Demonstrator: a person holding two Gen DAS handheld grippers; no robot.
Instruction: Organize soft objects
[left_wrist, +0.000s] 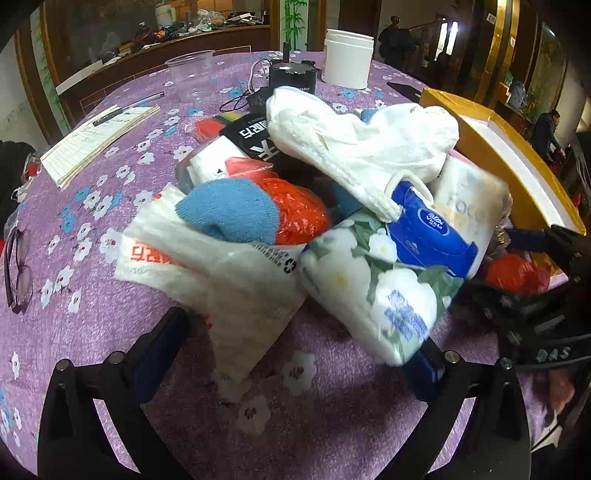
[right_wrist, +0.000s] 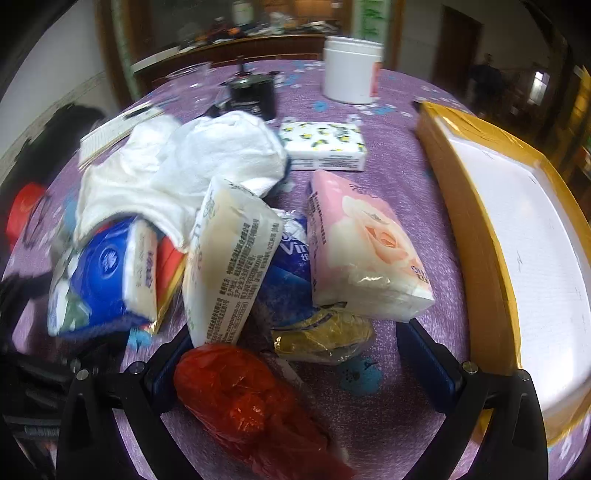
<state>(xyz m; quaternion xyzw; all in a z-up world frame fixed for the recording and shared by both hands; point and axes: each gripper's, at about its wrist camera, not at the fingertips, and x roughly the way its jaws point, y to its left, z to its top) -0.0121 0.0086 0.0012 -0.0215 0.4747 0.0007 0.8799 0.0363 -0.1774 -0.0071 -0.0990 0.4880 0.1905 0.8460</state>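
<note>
Left wrist view: the left gripper stood wide open, low over the purple floral tablecloth, with nothing between its fingers. Just ahead lay the heap of soft goods: a floral-printed white tissue pack touching the right finger, a crinkled white plastic bag with red lettering reaching toward the gap, a blue knitted sock against a crumpled orange-red plastic bag, and a white terry cloth draped over the top. The yellow-rimmed open box sat to the right of the heap.

Right wrist view: the right gripper was likewise spread wide, holding nothing. A red crinkled plastic bundle lay in the gap by the left finger; whether it touched the finger could not be told. A pink rose-printed tissue pack and a cream tissue pack with printed text leaned just beyond. The box's white interior looked empty in the part that showed.

Judgement: sorting barely begun, at the approach-and-pick stage. The next move called for closing on one item, likely the red bundle or the floral pack, gently, as the wrappers would slip and crush.
</note>
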